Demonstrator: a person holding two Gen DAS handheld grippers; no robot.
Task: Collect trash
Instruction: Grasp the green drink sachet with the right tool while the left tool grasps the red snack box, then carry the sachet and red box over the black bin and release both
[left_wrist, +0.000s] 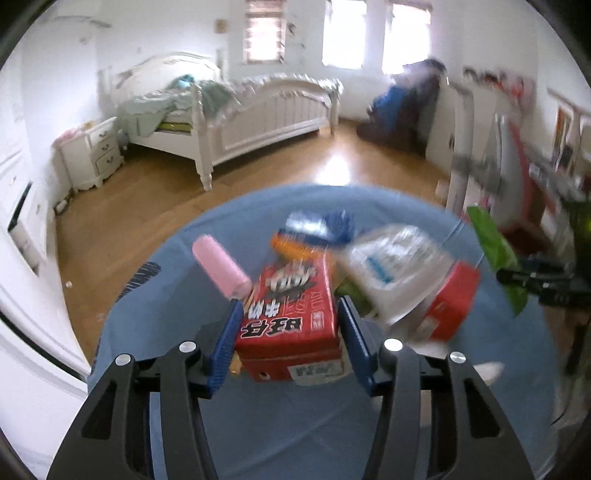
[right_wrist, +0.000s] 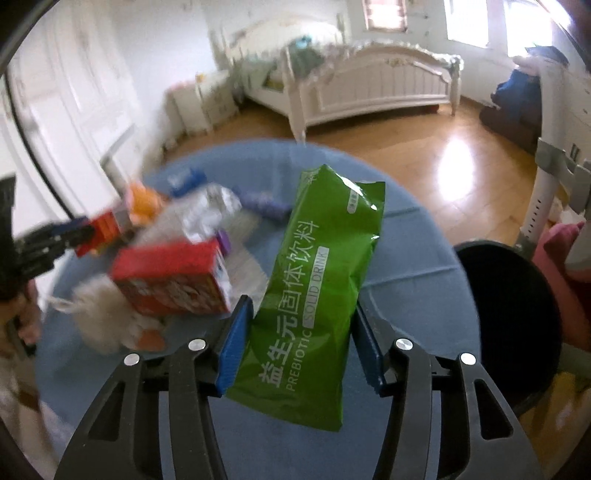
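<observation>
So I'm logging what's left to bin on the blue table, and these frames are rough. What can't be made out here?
- Left wrist view: the pile behind the red carton is motion-blurred; the clear plastic wrapper and blue-orange items cannot be identified.
- Right wrist view: the green sachet covers the blue table behind it.
- Right wrist view: the black bin interior is dark; its contents are unseen.
- Right wrist view: the left gripper is blurred at the edge.

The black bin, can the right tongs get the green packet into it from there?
Probably yes. The right tongs grip the green packet above the blue table, and the black bin stands open just to the right, with nothing visible between them.
</observation>
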